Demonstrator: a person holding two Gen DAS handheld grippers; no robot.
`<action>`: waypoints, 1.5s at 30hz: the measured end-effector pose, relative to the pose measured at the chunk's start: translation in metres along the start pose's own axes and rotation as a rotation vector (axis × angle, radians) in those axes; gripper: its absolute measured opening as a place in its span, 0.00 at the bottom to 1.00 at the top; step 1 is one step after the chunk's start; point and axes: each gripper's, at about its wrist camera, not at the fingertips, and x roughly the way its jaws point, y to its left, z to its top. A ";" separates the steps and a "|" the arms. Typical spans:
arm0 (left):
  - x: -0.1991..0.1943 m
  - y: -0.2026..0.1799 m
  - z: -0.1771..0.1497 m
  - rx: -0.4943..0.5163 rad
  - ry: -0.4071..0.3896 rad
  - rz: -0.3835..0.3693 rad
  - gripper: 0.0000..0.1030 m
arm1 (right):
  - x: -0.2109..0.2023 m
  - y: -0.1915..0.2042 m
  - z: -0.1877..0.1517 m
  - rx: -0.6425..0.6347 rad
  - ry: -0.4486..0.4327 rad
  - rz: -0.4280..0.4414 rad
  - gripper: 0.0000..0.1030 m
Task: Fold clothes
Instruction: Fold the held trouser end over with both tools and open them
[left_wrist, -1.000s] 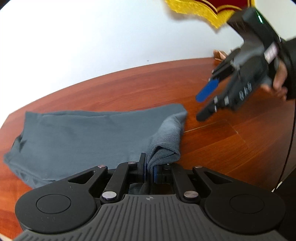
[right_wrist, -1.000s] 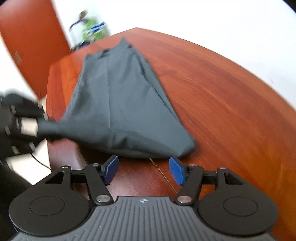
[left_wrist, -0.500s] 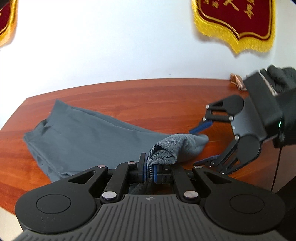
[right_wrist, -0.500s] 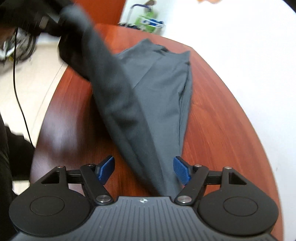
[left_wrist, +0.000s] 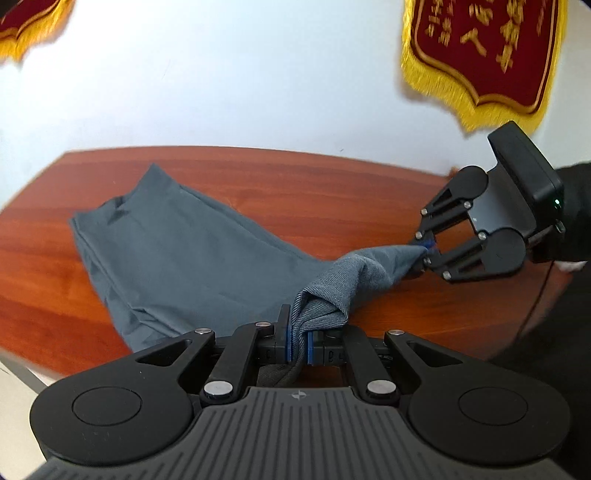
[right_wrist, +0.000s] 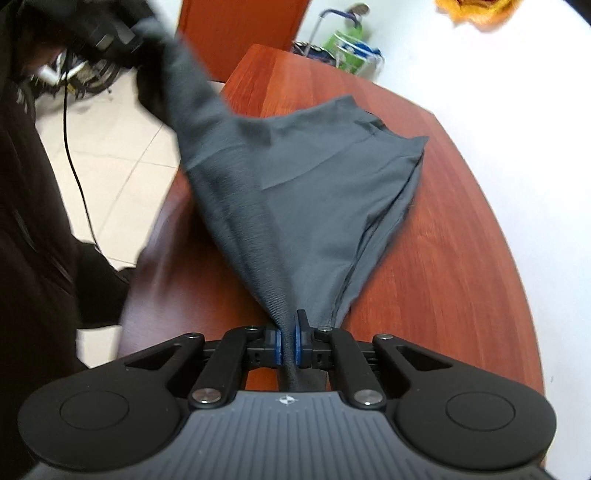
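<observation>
A grey garment (left_wrist: 177, 251) lies partly on the red-brown wooden table (left_wrist: 332, 192), its near edge lifted. My left gripper (left_wrist: 298, 345) is shut on one bunched corner of that edge. My right gripper (right_wrist: 288, 341) is shut on the other corner; it also shows in the left wrist view (left_wrist: 424, 254) at the right, pinching the cloth's tip. In the right wrist view the garment (right_wrist: 314, 184) stretches from my right gripper up to the left gripper (right_wrist: 110, 33) at top left, with the far part resting on the table (right_wrist: 461, 258).
Red banners with gold fringe (left_wrist: 480, 51) hang on the white wall behind the table. A black cable (right_wrist: 77, 177) hangs over the tiled floor left of the table. A wooden door (right_wrist: 240, 33) and a green-and-blue object (right_wrist: 343, 48) stand beyond the table's far end.
My right gripper has closed on the garment's free corner. Both grippers now hold the near edge lifted off the table, stretched between them.
</observation>
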 end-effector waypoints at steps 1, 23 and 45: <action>-0.006 0.003 -0.001 -0.024 -0.010 -0.012 0.07 | -0.008 -0.001 0.007 0.008 0.000 -0.006 0.07; 0.010 0.176 0.103 -0.257 -0.146 0.169 0.08 | 0.078 -0.144 0.229 0.016 -0.118 -0.250 0.06; 0.154 0.352 0.094 -0.416 0.152 0.119 0.16 | 0.279 -0.206 0.276 0.181 0.149 -0.175 0.18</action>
